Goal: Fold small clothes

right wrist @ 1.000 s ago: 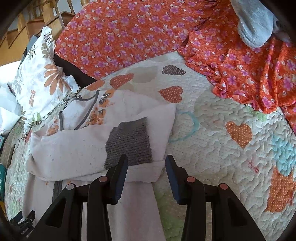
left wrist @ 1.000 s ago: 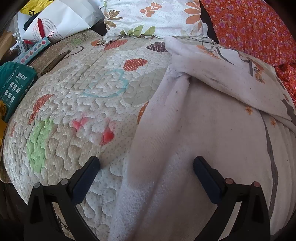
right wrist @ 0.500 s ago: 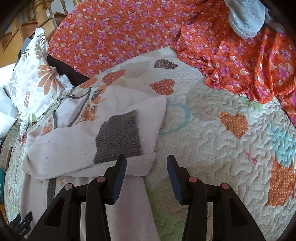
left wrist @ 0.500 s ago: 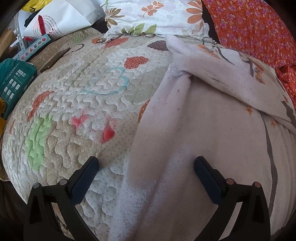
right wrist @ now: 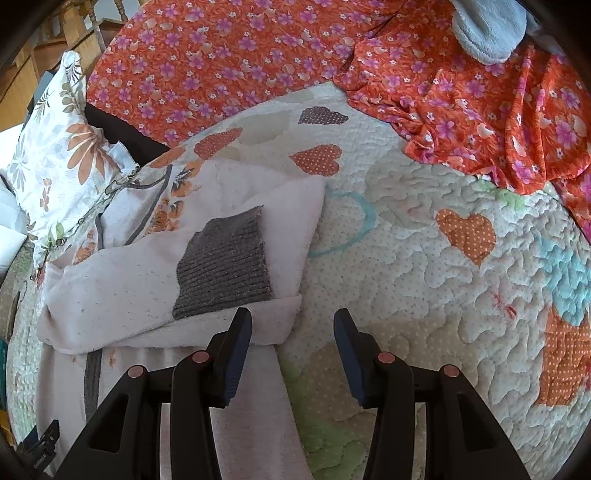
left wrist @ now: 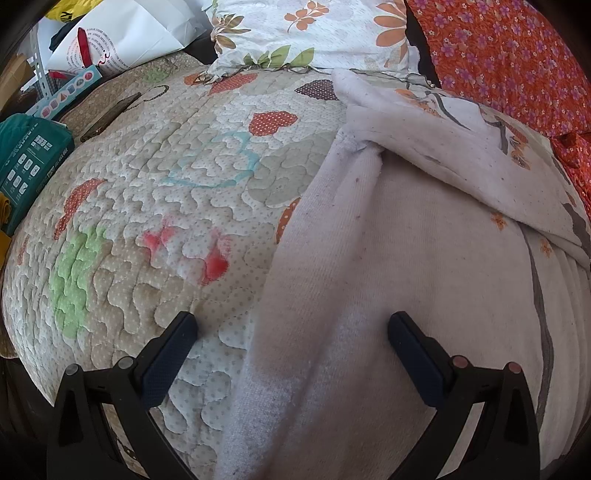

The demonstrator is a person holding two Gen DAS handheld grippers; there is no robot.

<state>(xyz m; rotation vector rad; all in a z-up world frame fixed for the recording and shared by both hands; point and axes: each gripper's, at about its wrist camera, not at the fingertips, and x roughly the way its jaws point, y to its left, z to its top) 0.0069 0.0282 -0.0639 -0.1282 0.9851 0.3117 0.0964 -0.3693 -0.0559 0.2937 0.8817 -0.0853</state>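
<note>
A small pale-pink garment (left wrist: 424, 258) with orange flowers and grey lines lies on the heart-patterned quilt (left wrist: 147, 192). Its sleeve is folded across the body, with the grey ribbed cuff (right wrist: 225, 262) on top of the garment (right wrist: 122, 280). My left gripper (left wrist: 291, 332) stands wide open over the garment's left edge, one finger above the quilt and the other above the cloth. My right gripper (right wrist: 293, 328) is open just above the folded sleeve's right corner. The cloth lies beneath the fingers, and the pads do not press on it.
A floral pillow (left wrist: 314, 33) and orange flowered fabric (right wrist: 480, 110) lie at the far side of the quilt (right wrist: 424, 258). A green box (left wrist: 26, 158) and a white bag (left wrist: 122, 37) sit at the left. A grey-blue plush piece (right wrist: 487, 26) lies on the orange fabric.
My right gripper has shifted slightly right, toward the folded sleeve's corner, and its jaws stand a little wider. The left gripper and the garment have stayed put.
</note>
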